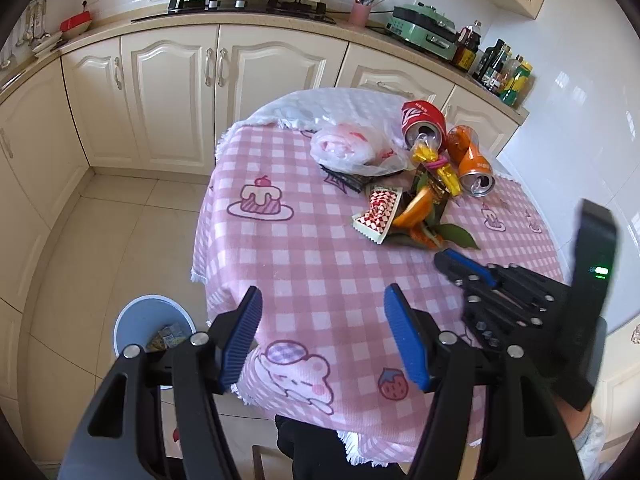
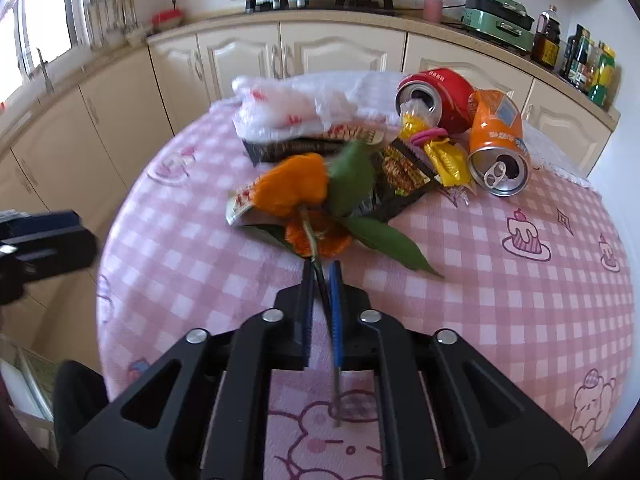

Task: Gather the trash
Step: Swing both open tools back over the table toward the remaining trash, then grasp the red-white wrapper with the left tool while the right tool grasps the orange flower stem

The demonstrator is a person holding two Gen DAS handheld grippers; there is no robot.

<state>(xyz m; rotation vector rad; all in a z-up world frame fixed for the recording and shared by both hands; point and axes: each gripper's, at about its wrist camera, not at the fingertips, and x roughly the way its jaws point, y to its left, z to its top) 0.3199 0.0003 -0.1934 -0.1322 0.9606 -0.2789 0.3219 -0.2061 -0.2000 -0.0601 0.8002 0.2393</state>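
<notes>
A trash pile lies on the pink checked tablecloth (image 1: 304, 264): orange peel with green leaves (image 2: 296, 196), a red can (image 2: 440, 94), an orange can (image 2: 498, 148), a white plastic bag (image 2: 280, 110), yellow wrappers (image 2: 444, 160) and dark snack wrappers (image 2: 404, 176). My right gripper (image 2: 320, 276) is shut on the peel's leafy stem, at the near edge of the pile; it also shows in the left wrist view (image 1: 460, 268). My left gripper (image 1: 320, 312) is open and empty above the table's near left part. A blue bin (image 1: 154, 326) stands on the floor left of the table.
Cream cabinets (image 1: 172, 92) and a counter with a stove (image 1: 248, 4), pans, a green cooker (image 1: 424, 28) and bottles (image 1: 504, 72) run behind the table. A red-and-white checked packet (image 1: 380, 212) lies by the peel. Tiled floor lies to the left.
</notes>
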